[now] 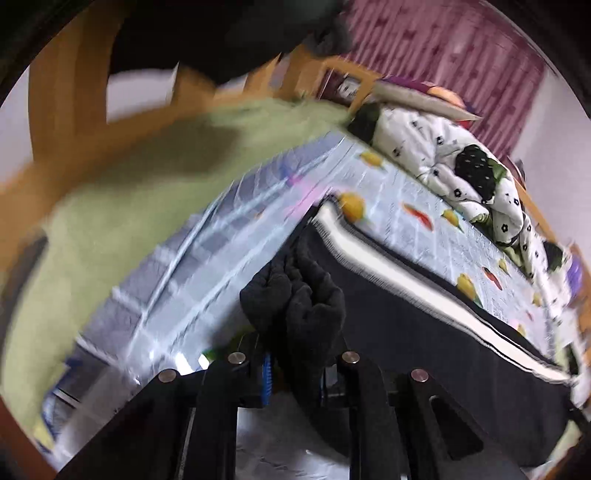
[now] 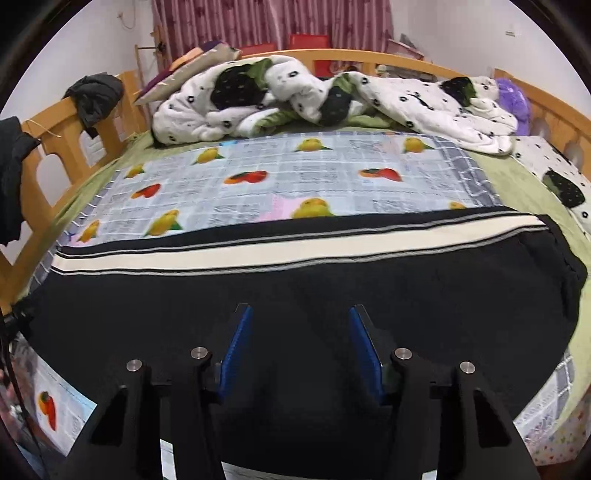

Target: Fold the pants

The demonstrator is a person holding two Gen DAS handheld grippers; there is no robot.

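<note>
Black pants (image 2: pixel 295 295) with a white side stripe (image 2: pixel 295 251) lie flat on the fruit-print sheet (image 2: pixel 258 184), long axis running left to right across the bed (image 2: pixel 55 122). Right gripper (image 2: pixel 301 347) hovers above them, jaws spread wide. Left gripper (image 1: pixel 295 365) pinches a bunched end of the pants (image 1: pixel 295 295); its fingertips are hidden by the cloth. The left view is motion-blurred. A rumpled quilt (image 2: pixel 295 96) lies beyond.

A wooden-railed bed (image 2: pixel 70 122) carries a fruit-print sheet (image 2: pixel 280 177) and crumpled quilt (image 2: pixel 295 96), with maroon curtains (image 2: pixel 273 22) behind its headboard.
</note>
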